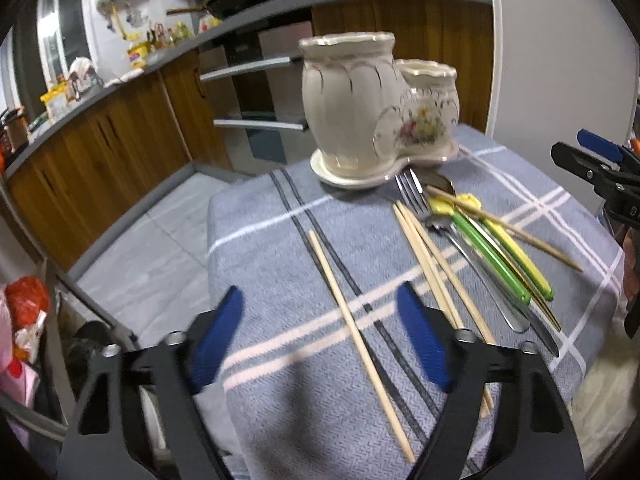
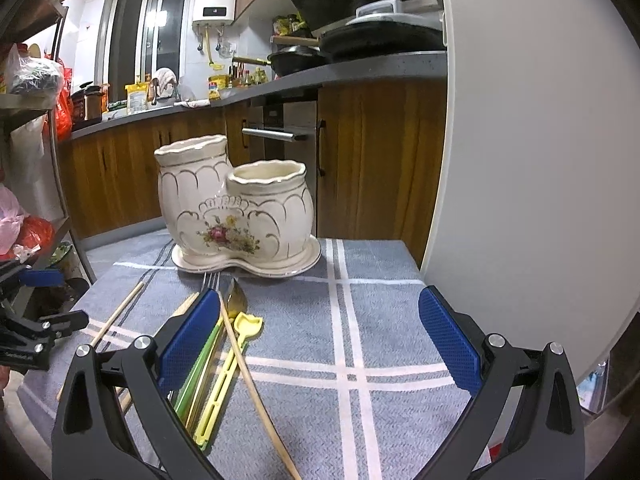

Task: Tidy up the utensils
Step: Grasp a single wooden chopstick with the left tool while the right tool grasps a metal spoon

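Blue, finely dimpled pads (image 1: pixel 222 340) line the black plastic fingers of the left gripper (image 1: pixel 320 340), which are spread wide with nothing between them. Under the gap a single pale wooden chopstick (image 1: pixel 356 332) lies on its own, long, thin and straight, slanting across a woven grey-blue tablecloth (image 1: pixel 280 264) crossed by white and dark stripes. Just beside the right-hand pad runs a pair of like chopsticks (image 1: pixel 430 264), side by side and passing under that finger.

Beyond them sits the loose pile of utensils: a steel fork (image 1: pixel 414 196) with its tines toward the holder, a green-handled piece (image 1: pixel 492 264) and a yellow-handled one (image 1: pixel 520 260), both glossy plastic, and another thin wooden stick (image 1: pixel 508 228) laid crosswise over the heap.

At the far edge of the cloth stands the ceramic utensil holder (image 1: pixel 360 108), cream and glazed, with two ribbed, bulging pots joined on one saucer base, the taller with a scalloped rim, the lower painted with flowers. Both pots look empty as far as their rims show.

From the right wrist view, the right gripper (image 2: pixel 320 340) is likewise spread wide and grips nothing; its left pad (image 2: pixel 188 344) stands in front of the green and yellow handles, and a curved-looking wooden stick (image 2: pixel 256 392) runs between the fingers. The holder (image 2: pixel 236 208) stands ahead on the cloth.
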A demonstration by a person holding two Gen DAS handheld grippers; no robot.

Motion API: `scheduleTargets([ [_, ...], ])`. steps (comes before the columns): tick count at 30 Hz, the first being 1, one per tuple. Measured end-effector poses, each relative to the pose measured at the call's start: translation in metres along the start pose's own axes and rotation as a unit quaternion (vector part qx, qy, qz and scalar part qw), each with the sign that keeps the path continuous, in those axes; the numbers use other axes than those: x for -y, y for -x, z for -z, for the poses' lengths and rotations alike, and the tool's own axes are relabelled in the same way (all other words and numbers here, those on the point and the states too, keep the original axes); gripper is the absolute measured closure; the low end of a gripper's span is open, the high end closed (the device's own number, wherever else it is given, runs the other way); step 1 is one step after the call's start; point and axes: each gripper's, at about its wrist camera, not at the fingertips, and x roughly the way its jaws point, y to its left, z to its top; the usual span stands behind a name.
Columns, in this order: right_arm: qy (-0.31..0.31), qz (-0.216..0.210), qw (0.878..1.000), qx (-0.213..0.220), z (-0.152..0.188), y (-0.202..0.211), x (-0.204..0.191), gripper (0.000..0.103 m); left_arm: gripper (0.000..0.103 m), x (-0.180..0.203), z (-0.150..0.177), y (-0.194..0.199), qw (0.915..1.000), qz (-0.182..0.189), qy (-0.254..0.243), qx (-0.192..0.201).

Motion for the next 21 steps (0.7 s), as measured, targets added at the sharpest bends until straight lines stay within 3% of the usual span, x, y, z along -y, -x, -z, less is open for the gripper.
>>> scheduleTargets([
  [11,0.002,-0.011,1.000,-0.011,0.002,0.001,0.004,0.005,0.073,0.004,-0.002,-0.026,0.9960,0.035,0.032,-0.076],
  [15,0.006,-0.013,1.000,-0.017,0.003,0.001,0.005,0.005,0.077,0.007,-0.003,-0.035,0.9942,0.031,0.031,-0.098],
  [21,-0.005,-0.072,0.996,-0.044,0.003,0.001,-0.002,0.005,0.081,0.003,-0.008,-0.040,0.9935,0.031,0.040,-0.102],
])
